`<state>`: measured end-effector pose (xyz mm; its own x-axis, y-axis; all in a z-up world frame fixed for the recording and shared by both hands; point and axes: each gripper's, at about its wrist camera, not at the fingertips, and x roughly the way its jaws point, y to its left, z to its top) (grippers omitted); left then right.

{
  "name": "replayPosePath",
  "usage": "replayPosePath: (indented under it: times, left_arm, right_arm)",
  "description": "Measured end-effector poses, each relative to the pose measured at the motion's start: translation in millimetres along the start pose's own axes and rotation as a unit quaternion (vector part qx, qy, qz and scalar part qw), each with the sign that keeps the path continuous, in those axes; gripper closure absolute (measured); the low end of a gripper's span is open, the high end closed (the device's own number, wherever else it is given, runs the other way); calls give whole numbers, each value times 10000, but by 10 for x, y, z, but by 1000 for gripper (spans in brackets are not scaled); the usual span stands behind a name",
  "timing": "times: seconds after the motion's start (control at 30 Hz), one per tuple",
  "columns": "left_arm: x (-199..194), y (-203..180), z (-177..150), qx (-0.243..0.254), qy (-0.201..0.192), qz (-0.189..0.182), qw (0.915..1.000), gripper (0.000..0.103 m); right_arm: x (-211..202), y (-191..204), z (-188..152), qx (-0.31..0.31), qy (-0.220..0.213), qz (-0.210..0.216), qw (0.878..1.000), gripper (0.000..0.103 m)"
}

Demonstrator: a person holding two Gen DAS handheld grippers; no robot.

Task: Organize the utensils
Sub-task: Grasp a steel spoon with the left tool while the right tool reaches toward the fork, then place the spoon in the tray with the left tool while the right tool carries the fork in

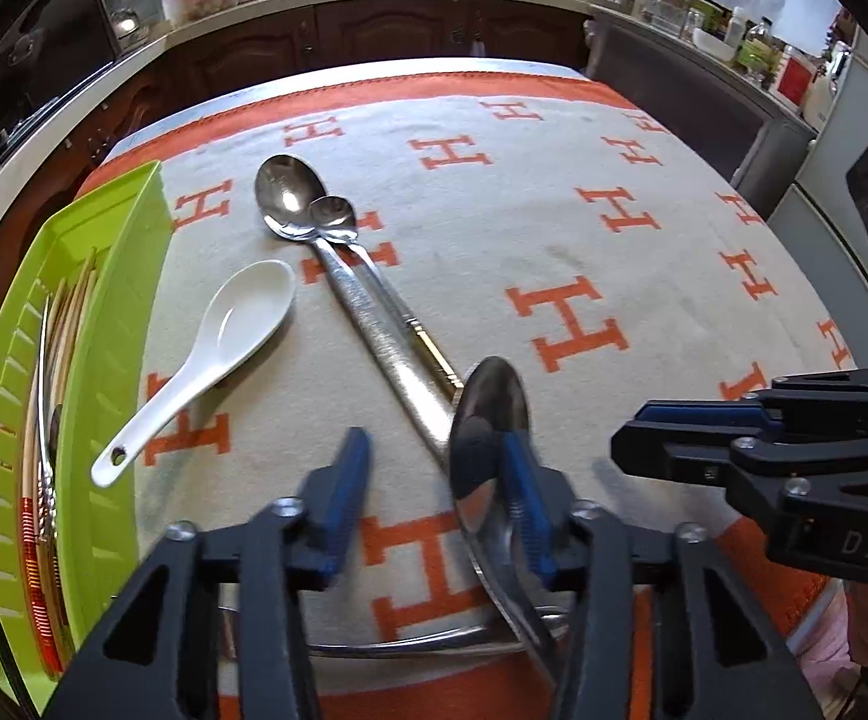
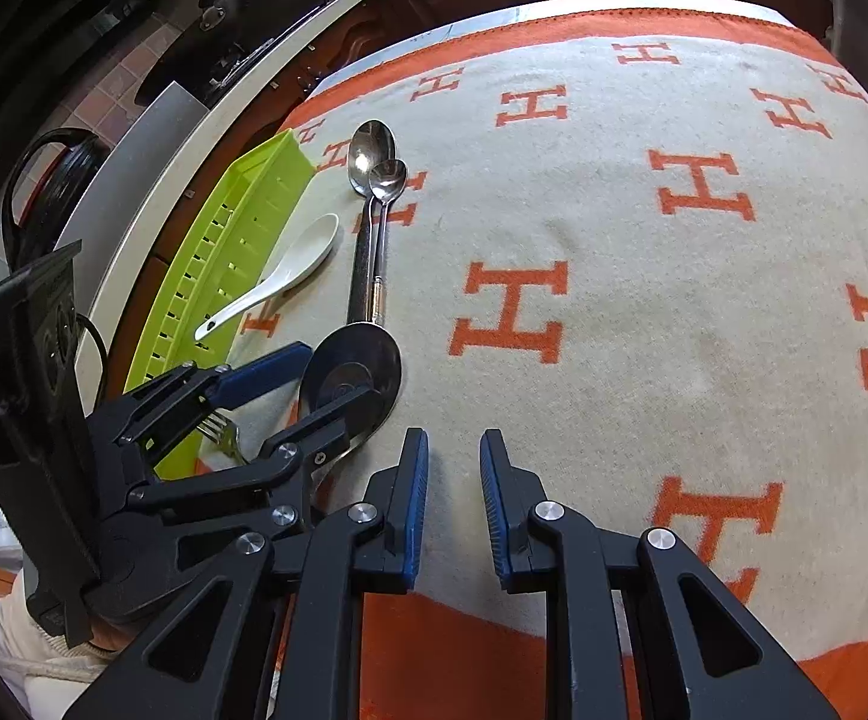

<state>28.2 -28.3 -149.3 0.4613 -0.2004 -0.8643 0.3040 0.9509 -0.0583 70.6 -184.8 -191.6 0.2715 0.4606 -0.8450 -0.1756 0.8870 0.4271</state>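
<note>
Now the left gripper (image 1: 431, 495) points steeply down at the cloth (image 1: 553, 228), right by its near edge. Its jaws stand partly open with a steel spoon (image 1: 490, 414) between them. The spoon's bowl leans on the inside of the right pad (image 1: 520, 498), while the left pad (image 1: 344, 492) stands clear of it, so that's no firm pinch. The handle runs back under the gripper. From the right wrist view, fork (image 2: 221, 432) tines peek out beneath the left gripper, beside the tray's near end.

Over on the right, the right gripper (image 2: 454, 504) tilts down over bare cloth, jaws a narrow gap apart, nothing in them.

Next, the green tray (image 1: 122, 300) on the cloth's left edge: chopsticks (image 1: 68, 324) lie lengthwise in it, with a metal handle (image 1: 44, 420) alongside. Outside it, a white spoon (image 1: 218, 348) lies just beside the tray wall. Further in, a big spoon (image 1: 290, 198) and a small spoon (image 1: 332, 216) rest touching, handles crossing.
</note>
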Motion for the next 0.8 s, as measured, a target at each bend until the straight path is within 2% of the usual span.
replayPosePath:
  times: [0.03, 0.23, 0.43, 0.57, 0.7, 0.8]
  left_arm:
    - [-12, -6, -3, -18, -5, -123, 9999, 86]
    - [-86, 64, -17, -308, -77, -367, 9988, 99]
    - [-275, 244, -42, -647, -131, -513, 9965, 101]
    - [-523, 425, -40, -855, -303, -489, 9947, 101]
    - [-844, 667, -37, -1054, -521, -449, 9920, 101]
    - [-1106, 874, -70, -1237, -747, -278, 9891, 101]
  right_arm:
    - [2, -1, -1, 3, -5, 4, 10000, 84]
    - [-16, 25, -13, -59, -41, 16, 10000, 84]
    - [-59, 245, -36, -596, -65, 62, 9982, 84]
    - [-57, 440, -68, -1057, -29, 117, 9943, 84]
    - [-9, 695, -123, -1678, 65, 206, 9856, 84]
    - [67, 933, -175, -2217, 135, 227, 9748, 84]
